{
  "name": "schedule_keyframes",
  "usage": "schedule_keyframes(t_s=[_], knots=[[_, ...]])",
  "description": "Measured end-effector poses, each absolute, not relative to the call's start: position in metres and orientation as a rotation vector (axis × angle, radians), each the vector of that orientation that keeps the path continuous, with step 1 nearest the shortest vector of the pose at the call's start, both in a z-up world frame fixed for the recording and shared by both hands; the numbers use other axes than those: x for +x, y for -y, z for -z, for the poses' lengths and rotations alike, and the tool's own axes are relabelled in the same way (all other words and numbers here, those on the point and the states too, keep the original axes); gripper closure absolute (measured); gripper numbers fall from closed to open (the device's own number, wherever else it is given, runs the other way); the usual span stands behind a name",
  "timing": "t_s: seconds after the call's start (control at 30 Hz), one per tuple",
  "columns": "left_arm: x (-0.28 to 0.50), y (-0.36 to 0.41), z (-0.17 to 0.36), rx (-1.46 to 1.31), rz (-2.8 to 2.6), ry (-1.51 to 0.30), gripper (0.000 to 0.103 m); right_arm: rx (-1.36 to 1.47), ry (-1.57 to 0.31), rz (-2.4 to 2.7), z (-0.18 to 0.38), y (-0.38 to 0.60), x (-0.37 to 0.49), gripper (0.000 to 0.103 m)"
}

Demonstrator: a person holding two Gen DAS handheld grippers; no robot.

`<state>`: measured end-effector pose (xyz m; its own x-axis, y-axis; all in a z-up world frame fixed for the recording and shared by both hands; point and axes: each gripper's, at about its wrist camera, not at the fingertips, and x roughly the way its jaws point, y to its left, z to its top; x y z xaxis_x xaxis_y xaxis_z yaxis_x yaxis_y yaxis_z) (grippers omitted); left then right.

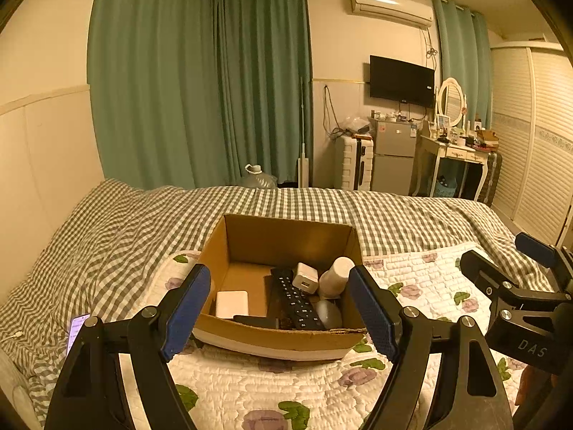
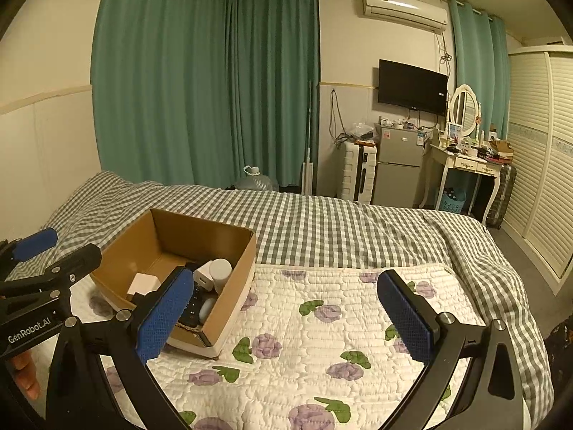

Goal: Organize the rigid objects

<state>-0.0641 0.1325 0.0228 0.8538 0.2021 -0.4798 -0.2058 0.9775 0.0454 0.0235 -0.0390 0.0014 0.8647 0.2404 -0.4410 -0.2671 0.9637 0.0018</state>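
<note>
An open cardboard box rests on a floral quilt on the bed. Inside lie a black remote, a white charger cube, a white cylinder, a flat white pack, a grey oval piece and a dark flat item. My left gripper hovers open just in front of the box, holding nothing. My right gripper hangs open over the quilt to the right of the box, also holding nothing.
A phone with a lit screen lies on the checked bedspread at the left. Beyond the bed stand green curtains, a suitcase, a small fridge and a dressing table. A wardrobe lines the right wall.
</note>
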Motion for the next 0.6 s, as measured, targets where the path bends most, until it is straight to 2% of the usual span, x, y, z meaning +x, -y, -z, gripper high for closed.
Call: schedule_keyframes(t_s=[0.6], knots=[[-0.0646, -0.1297, -0.0239, 0.003, -0.210, -0.506, 0.021, -0.059, -0.455, -0.267, -0.0019, 0.0370, 0.0221, 0.000]])
